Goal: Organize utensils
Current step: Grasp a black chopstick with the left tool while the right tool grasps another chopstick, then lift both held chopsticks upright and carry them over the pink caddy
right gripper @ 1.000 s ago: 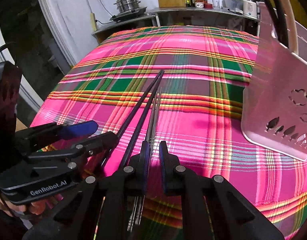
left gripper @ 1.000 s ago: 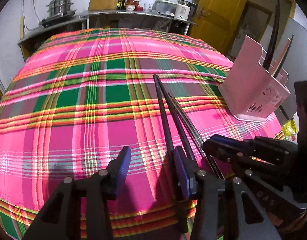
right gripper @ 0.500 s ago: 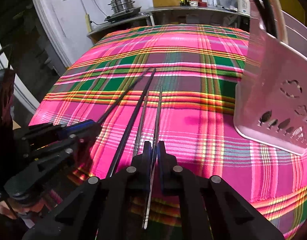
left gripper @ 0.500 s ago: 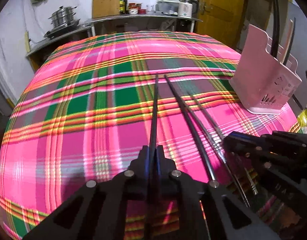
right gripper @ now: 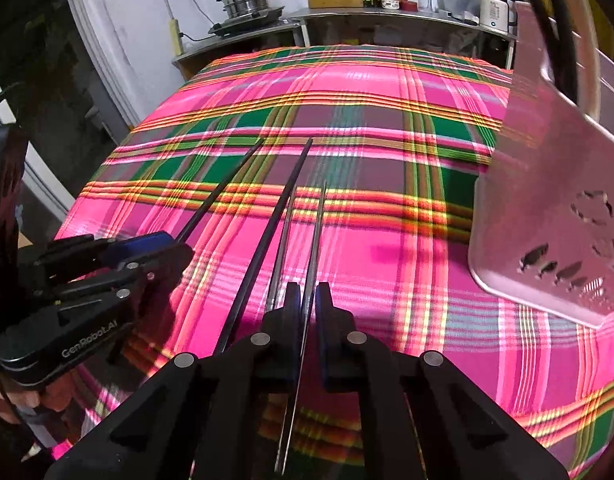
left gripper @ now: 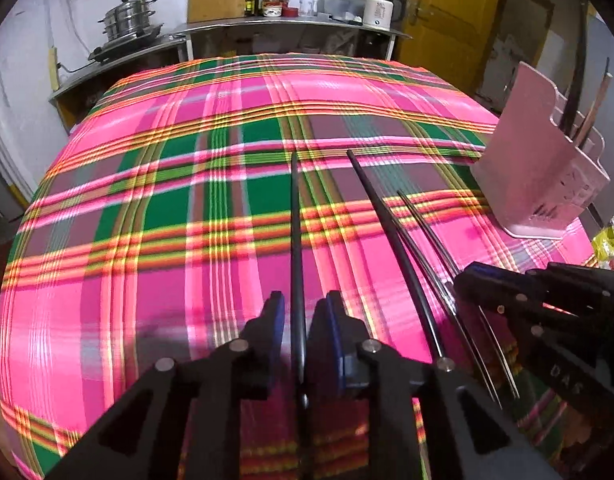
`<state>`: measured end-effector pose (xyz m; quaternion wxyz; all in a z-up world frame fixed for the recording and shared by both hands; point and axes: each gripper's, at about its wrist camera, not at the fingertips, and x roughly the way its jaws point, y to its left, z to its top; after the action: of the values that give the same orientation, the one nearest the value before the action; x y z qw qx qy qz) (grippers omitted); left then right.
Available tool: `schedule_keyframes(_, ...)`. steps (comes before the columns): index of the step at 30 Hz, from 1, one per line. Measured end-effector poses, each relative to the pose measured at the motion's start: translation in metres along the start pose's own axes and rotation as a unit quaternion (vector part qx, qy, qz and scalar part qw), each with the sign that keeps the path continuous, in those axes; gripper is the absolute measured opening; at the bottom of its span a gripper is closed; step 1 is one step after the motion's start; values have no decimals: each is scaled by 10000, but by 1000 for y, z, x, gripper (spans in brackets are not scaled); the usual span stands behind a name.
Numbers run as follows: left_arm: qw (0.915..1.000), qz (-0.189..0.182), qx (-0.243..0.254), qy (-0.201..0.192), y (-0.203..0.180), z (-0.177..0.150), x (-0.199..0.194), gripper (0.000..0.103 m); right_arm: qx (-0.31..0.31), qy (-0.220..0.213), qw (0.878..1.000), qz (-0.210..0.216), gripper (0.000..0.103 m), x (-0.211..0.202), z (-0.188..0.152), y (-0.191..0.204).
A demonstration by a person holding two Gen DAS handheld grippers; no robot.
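My left gripper is shut on a black chopstick that points away over the plaid tablecloth. My right gripper is shut on a silver metal chopstick. A second black chopstick and a second silver chopstick lie on the cloth between the two grippers. The left gripper also shows in the right wrist view. The pink utensil holder stands at the right with several sticks upright in it; it is close in the right wrist view.
The table has a pink and green plaid cloth and its front edge runs just under the grippers. A counter with steel pots, bottles and a kettle stands behind. A yellow door is at the back right.
My left gripper was open beside the chopsticks, then shut on one black chopstick and swung it apart from the other. My right gripper holds a silver chopstick and has moved slightly nearer the holder.
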<state>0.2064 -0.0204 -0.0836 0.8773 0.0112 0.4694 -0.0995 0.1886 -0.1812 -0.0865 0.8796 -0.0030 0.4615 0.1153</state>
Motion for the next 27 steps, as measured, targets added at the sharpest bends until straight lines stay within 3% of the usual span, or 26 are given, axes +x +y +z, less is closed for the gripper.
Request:
schedule_keyframes(7, 9996, 147, 227, -25, -3, 17, 12, 22, 72, 38, 10000, -48, 7, 12, 13, -2)
schedule_keyframes(11, 9994, 201, 265, -23, -5, 21, 15, 7, 161, 41, 9999, -9, 7, 13, 16, -5)
schedule_keyframes(14, 9997, 132, 194, -39, -4, 21, 10, 6, 148, 26, 9999, 7, 6, 8, 15, -4)
schedule_keyframes(27, 9964, -293, -128, -789, -1, 16, -74, 6, 112, -660, 9975, 228, 6, -63, 8, 4)
